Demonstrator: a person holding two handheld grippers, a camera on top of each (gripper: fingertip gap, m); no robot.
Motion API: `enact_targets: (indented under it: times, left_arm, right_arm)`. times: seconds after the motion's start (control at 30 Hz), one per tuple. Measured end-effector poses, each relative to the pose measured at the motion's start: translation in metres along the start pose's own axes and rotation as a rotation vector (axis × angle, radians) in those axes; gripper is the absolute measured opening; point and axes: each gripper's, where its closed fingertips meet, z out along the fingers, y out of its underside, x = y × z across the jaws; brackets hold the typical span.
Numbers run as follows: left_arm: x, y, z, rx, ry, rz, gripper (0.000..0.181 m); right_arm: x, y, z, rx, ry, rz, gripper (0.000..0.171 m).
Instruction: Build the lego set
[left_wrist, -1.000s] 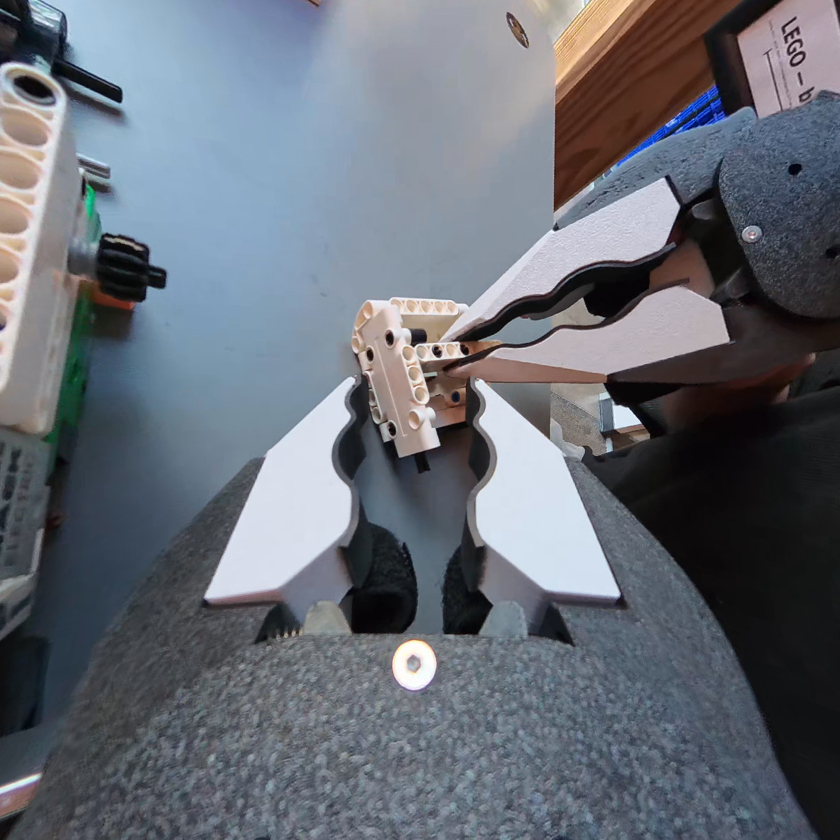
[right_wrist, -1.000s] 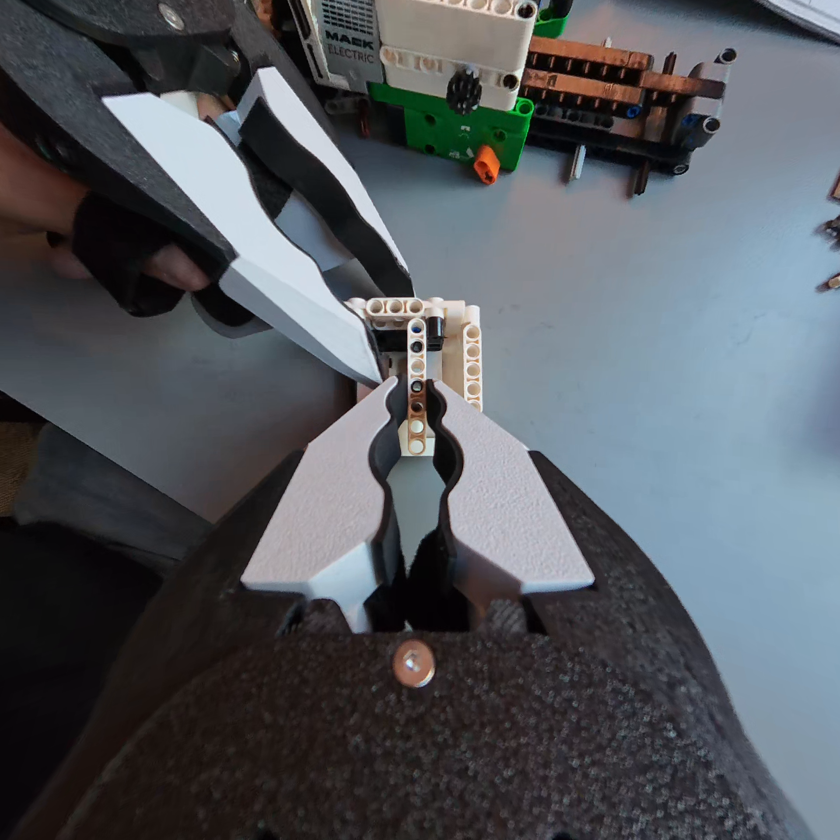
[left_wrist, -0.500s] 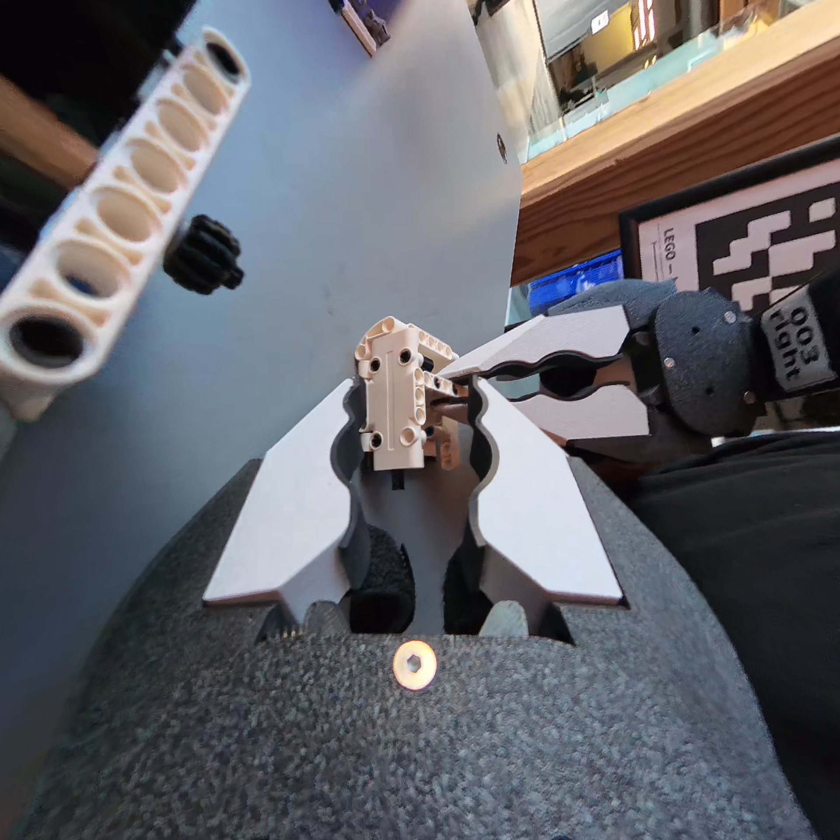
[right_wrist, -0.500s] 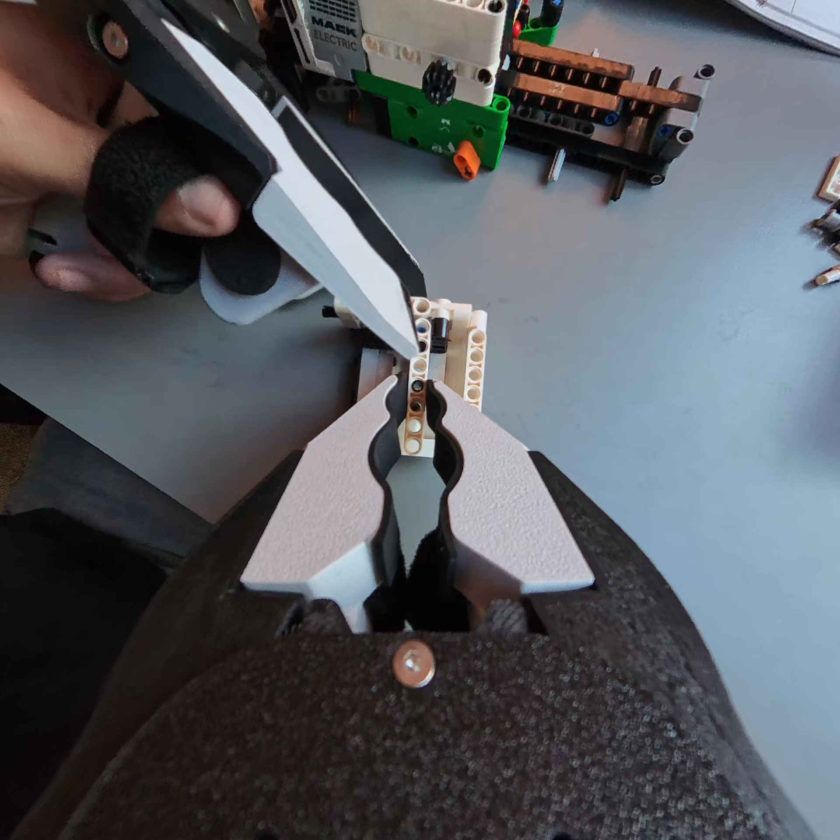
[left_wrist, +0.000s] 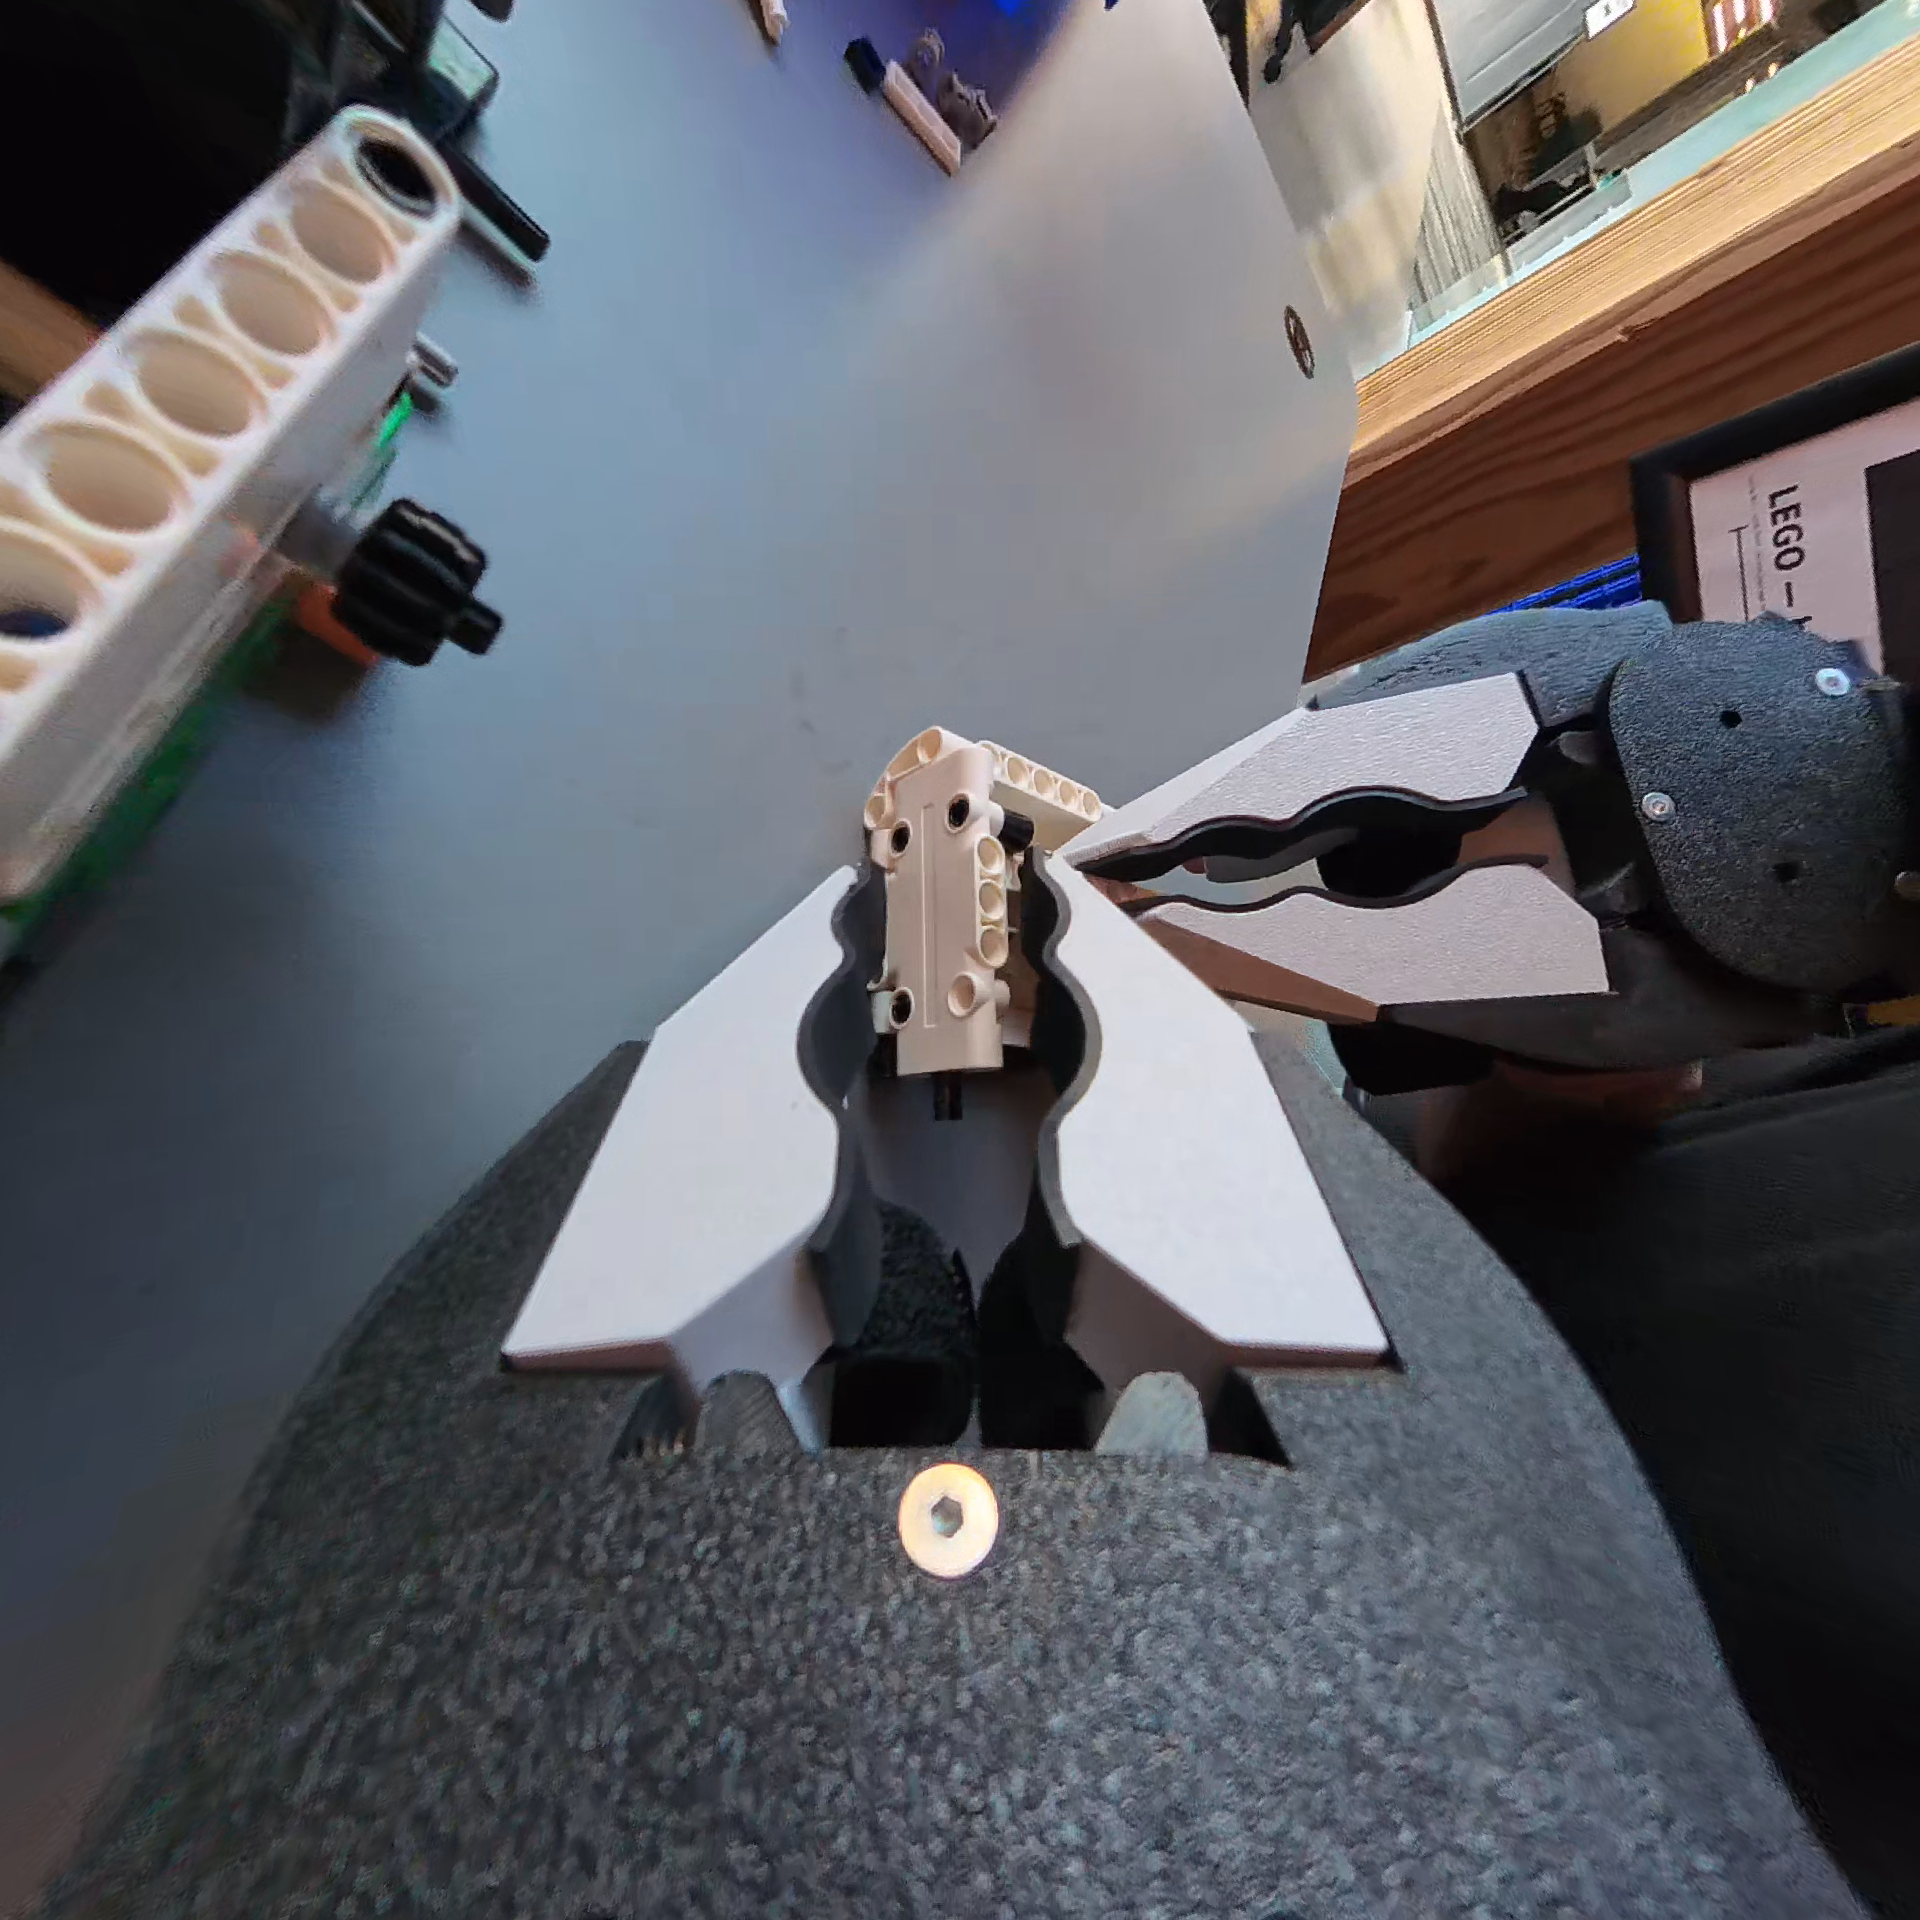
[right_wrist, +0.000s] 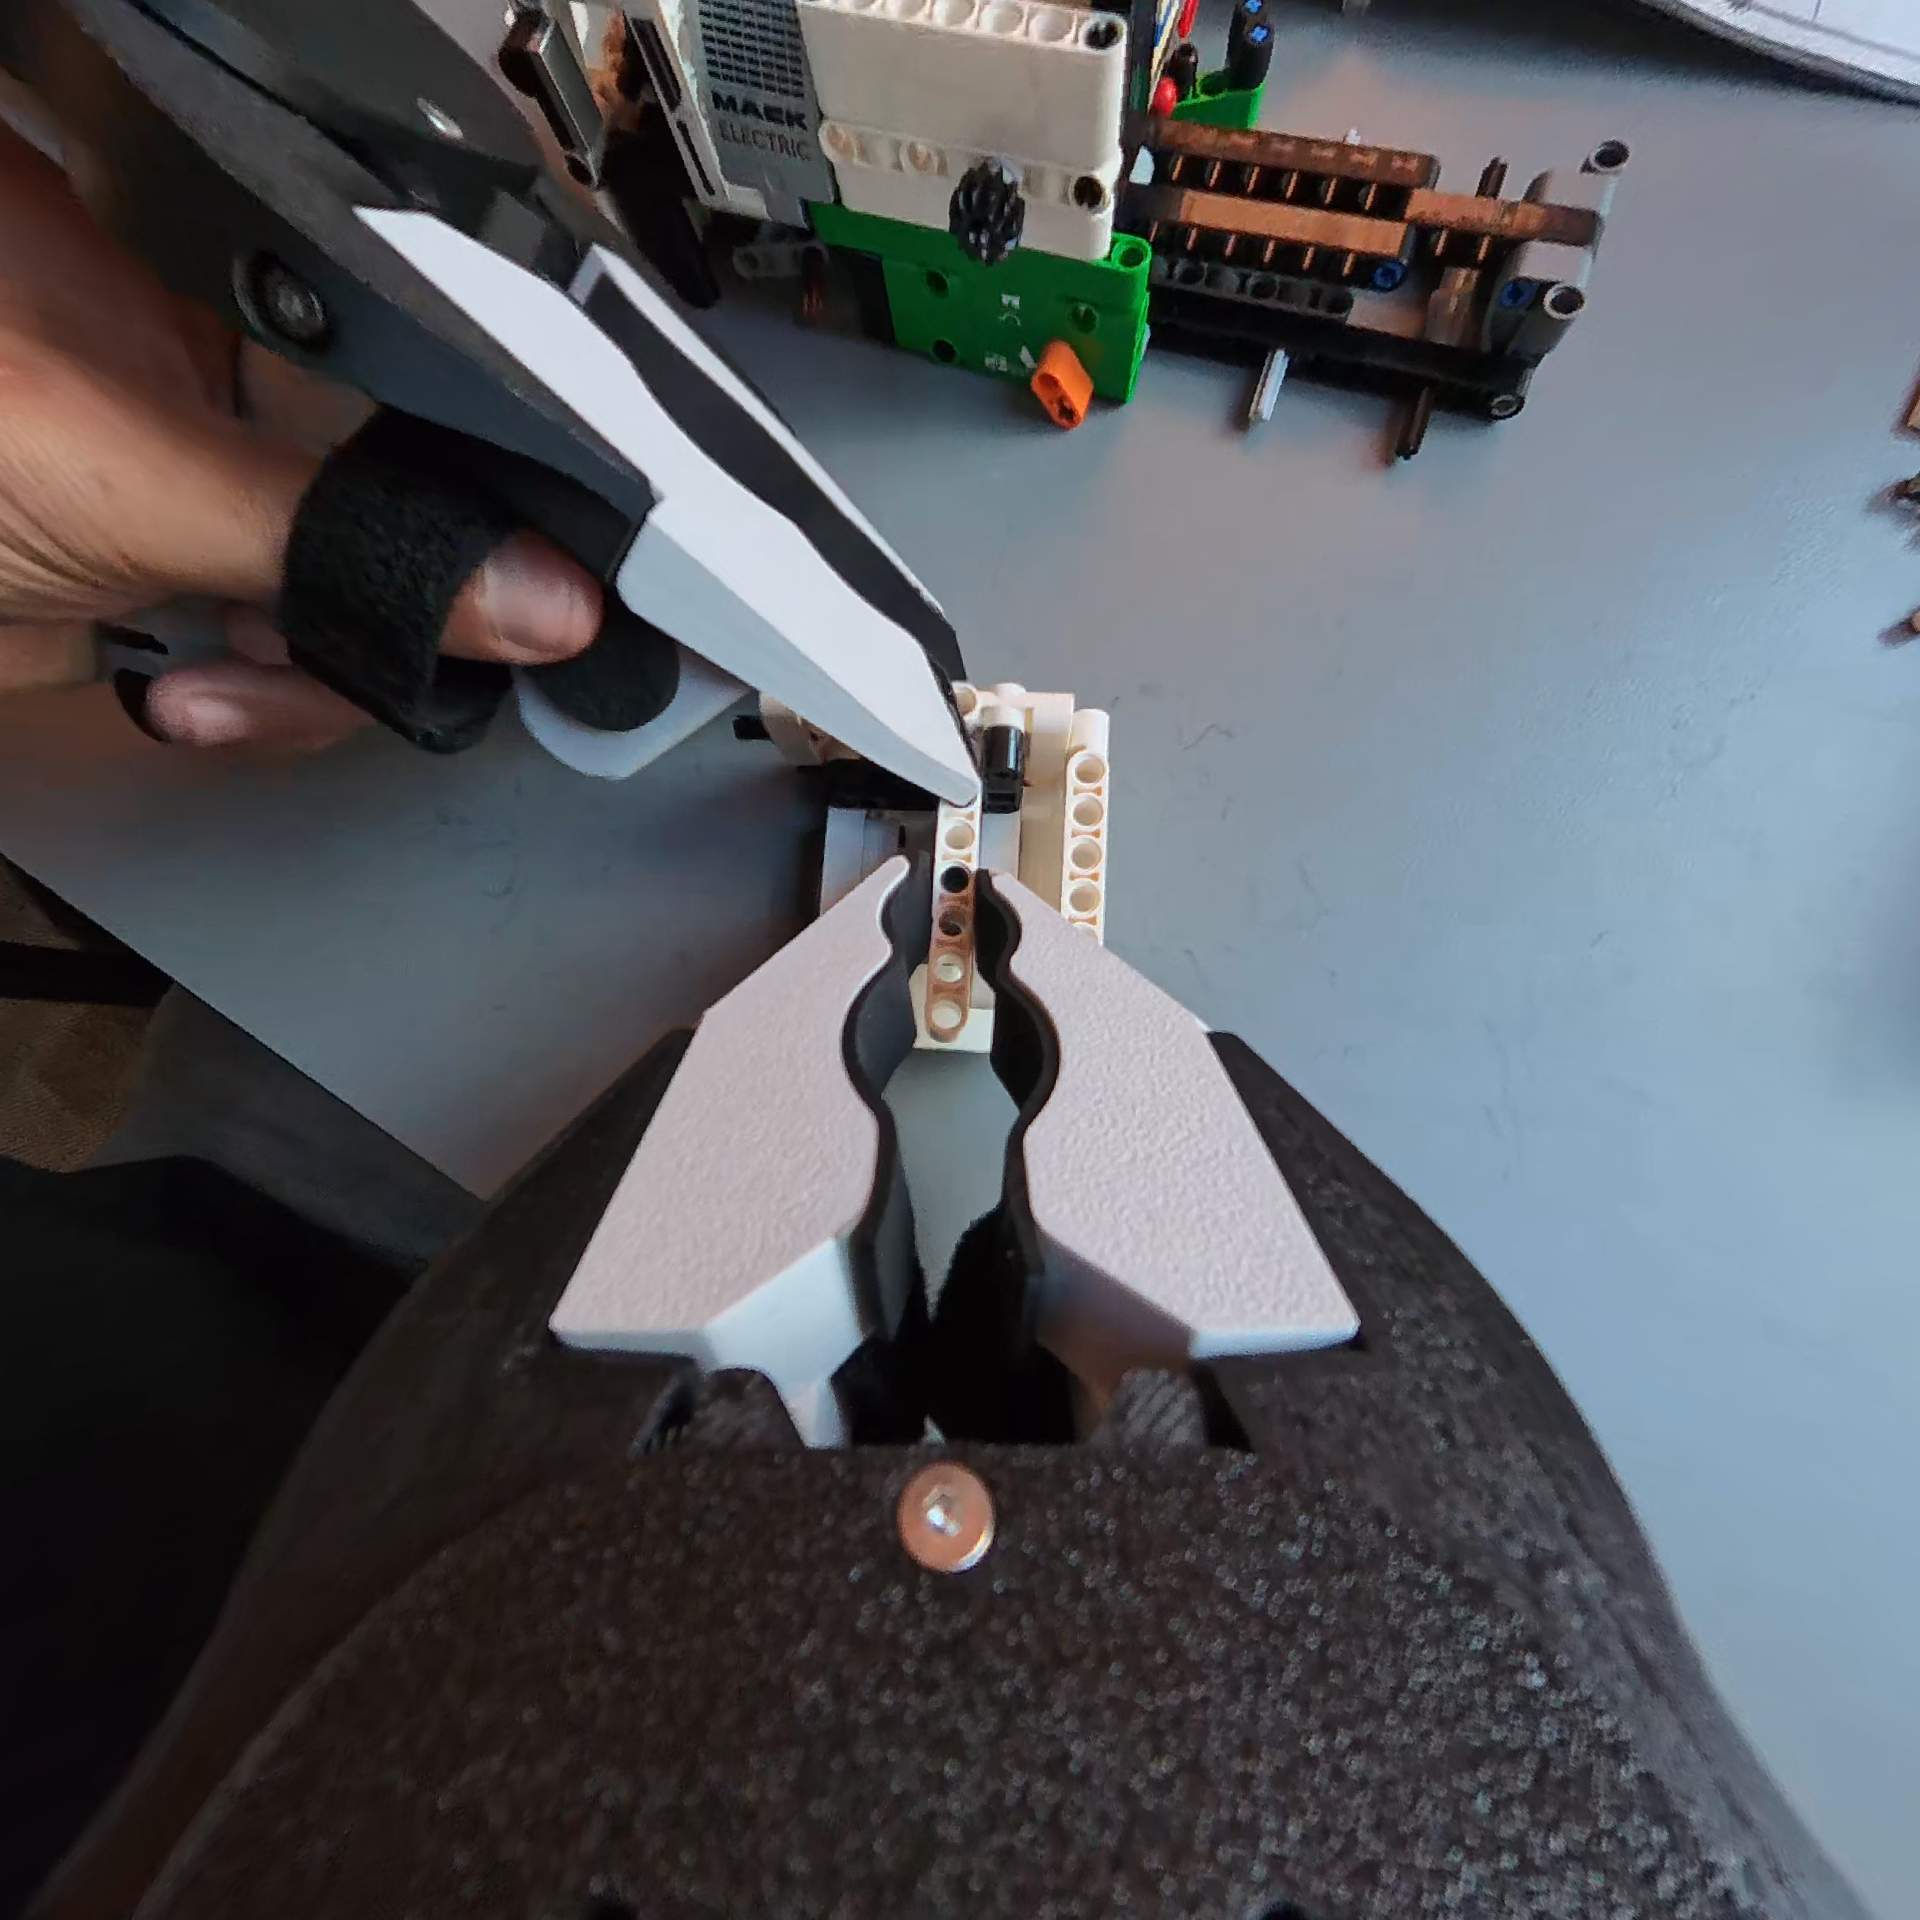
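Both tongs clamp one small white lego assembly (left_wrist: 940, 925). The left gripper (left_wrist: 945, 883) grips its block; the right gripper (right_wrist: 951, 883) pinches its thin holed beam (right_wrist: 954, 935). The assembly seems to hang just above the grey table (right_wrist: 1455, 831).

The small brick assembly (right_wrist: 1023, 821) is sitting between the two grippers, above the table (right_wrist: 1455, 831) near its front edge. The left gripper (right_wrist: 951, 774) is coming in from the left, the right gripper (right_wrist: 951, 883) from the near side. The big model (right_wrist: 997, 197) is lying behind them, with a gear (right_wrist: 985, 213) on its front face
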Motion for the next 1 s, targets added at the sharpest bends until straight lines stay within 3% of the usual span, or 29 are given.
enact_targets:
  times: [0.3, 0.43, 0.6, 1.0]
  left_arm:
    - [0.001, -0.002, 0.000, -0.008, -0.036, 0.057, 0.022]
    - [0.001, -0.003, -0.001, -0.011, -0.066, 0.093, 0.021]
    - [0.002, -0.004, 0.000, -0.008, -0.063, 0.096, 0.021]
    - [0.002, -0.005, 0.002, 0.036, -0.076, 0.147, 0.021]
  right_arm:
    - [0.000, -0.001, -0.001, 0.037, -0.054, 0.026, 0.009]
    - [0.000, -0.006, -0.016, 0.135, -0.020, -0.064, 0.013]
    - [0.002, 0.001, -0.015, 0.136, 0.038, -0.143, 0.007]
    - [0.003, 0.004, -0.015, 0.166, 0.058, -0.100, 0.007]
